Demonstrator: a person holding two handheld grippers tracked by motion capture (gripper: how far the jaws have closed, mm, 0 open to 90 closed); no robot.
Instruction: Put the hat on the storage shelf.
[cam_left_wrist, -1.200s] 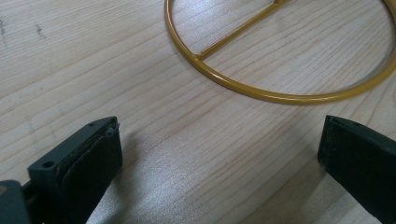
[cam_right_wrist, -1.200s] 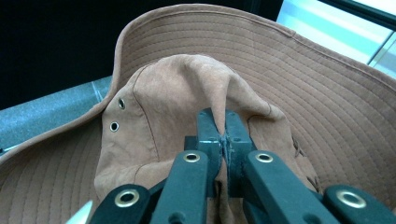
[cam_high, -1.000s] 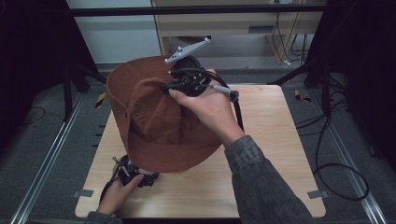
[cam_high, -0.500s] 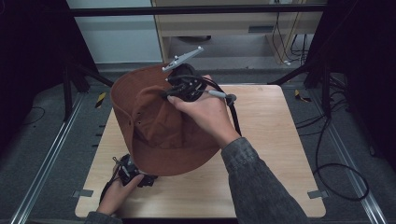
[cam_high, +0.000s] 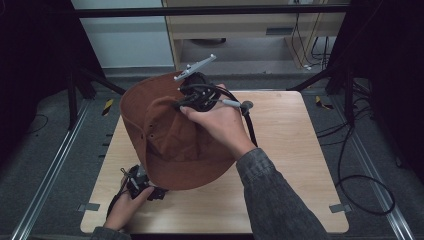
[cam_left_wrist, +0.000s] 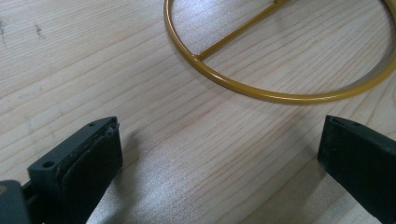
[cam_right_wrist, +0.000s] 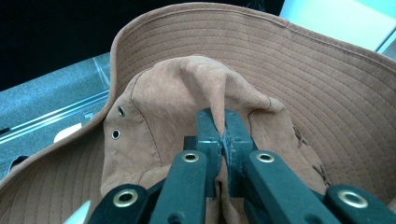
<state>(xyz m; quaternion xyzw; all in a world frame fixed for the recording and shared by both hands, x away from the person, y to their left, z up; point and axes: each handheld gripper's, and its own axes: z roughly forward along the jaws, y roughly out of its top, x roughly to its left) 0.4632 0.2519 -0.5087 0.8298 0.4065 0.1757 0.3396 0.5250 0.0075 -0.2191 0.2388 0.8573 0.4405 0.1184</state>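
Down at the near left corner of the desk (cam_high: 295, 165) the left claw (cam_high: 141, 184) lies low in the person's left hand (cam_high: 122, 207), tucked just under the hat's brim; its own view shows the jaws standing wide apart over bare wood, nothing between them, with a yellow wire ring (cam_left_wrist: 261, 91) lying just ahead, which the high view hides beneath the hat. The brown hat (cam_high: 170, 137) hangs tilted over the desk's left half, its brim reaching past the far left edge. The right claw (cam_high: 181, 102) is clamped shut on a fold of the crown, a pinch plain in the right gripper view (cam_right_wrist: 223, 140). The desk's right half lies open. Since a second ago the hat has sunk a little and tipped toward the left.
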